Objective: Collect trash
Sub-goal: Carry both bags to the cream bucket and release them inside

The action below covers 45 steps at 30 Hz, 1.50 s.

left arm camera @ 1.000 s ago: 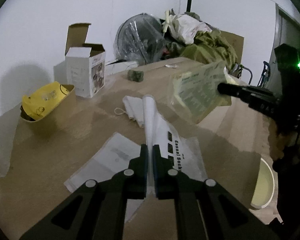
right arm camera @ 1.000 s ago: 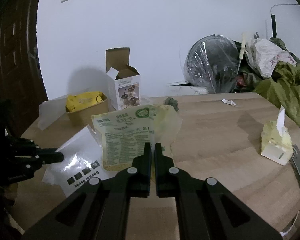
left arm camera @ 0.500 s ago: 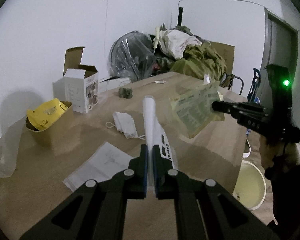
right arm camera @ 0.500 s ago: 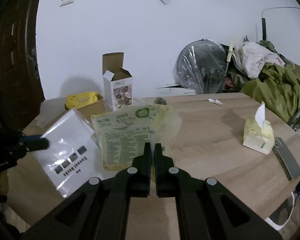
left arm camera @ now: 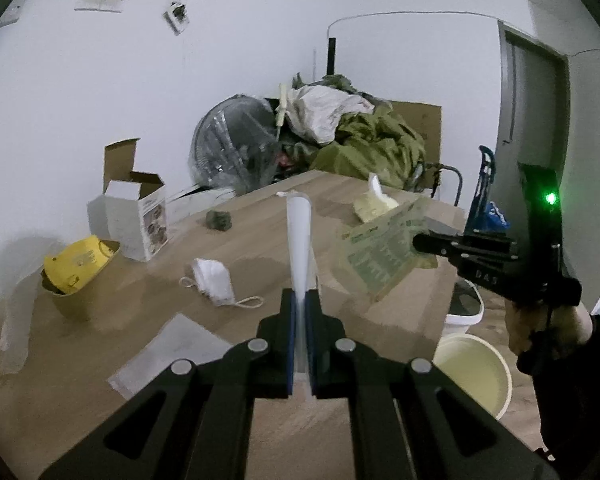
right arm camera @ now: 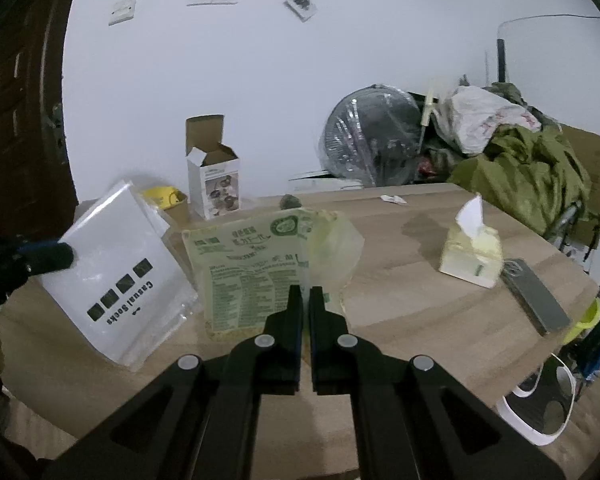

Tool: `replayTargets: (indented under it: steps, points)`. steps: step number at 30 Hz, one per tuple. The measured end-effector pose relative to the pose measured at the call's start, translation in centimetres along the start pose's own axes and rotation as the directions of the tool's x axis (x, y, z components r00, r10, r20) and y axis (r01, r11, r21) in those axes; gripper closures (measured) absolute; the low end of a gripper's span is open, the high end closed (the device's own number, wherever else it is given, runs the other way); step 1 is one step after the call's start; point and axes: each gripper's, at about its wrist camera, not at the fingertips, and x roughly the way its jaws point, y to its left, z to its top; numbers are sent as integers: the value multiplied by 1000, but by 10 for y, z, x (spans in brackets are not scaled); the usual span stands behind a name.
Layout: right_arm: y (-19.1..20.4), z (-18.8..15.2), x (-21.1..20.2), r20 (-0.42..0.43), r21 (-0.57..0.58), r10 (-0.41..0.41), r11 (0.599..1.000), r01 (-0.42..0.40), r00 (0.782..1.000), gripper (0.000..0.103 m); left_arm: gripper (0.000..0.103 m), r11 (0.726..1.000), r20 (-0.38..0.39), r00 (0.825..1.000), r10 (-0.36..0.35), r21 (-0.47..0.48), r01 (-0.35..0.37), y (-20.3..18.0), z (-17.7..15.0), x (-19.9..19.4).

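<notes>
Left gripper (left arm camera: 299,312) pinching sock bag (right arm camera: 116,276), right gripper (right arm camera: 305,300) pinching green pouch (right arm camera: 252,272); carrying both; next, dropping into lower-right bucket (left arm camera: 476,376).

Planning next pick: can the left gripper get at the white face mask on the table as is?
Probably not yet. The left gripper is shut on the white sock bag, so it has no free jaws. The path itself looks open: the face mask lies uncovered on the table.

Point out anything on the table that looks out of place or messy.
A crumpled white face mask lies loose mid-table, an opened carton stands with flaps up, and a yellow wrapper is stuffed in a paper cup.
</notes>
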Motion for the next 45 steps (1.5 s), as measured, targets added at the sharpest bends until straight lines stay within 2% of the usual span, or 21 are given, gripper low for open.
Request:
replayTargets:
  steps: [13,27,36,45]
  points:
    - [-40,-39,-58,4,65,-126,990,126,992,100,99,986,5,990,-142,91,141,-59,0,4]
    - [-80,-88,-114,-26,152,-264,952,265,964,100,99,953,-24,966,-257,159,257,-113,-3,16]
    - [-105,-139,-132,-120,207,-329,915,348,937,100,99,931,-70,948,-309,182,317,-137,-12,36]
    - [-114,-188,-119,-244,242,-308,899,365,920,100,99,909,-125,930,-346,202,366,-158,-20,59]
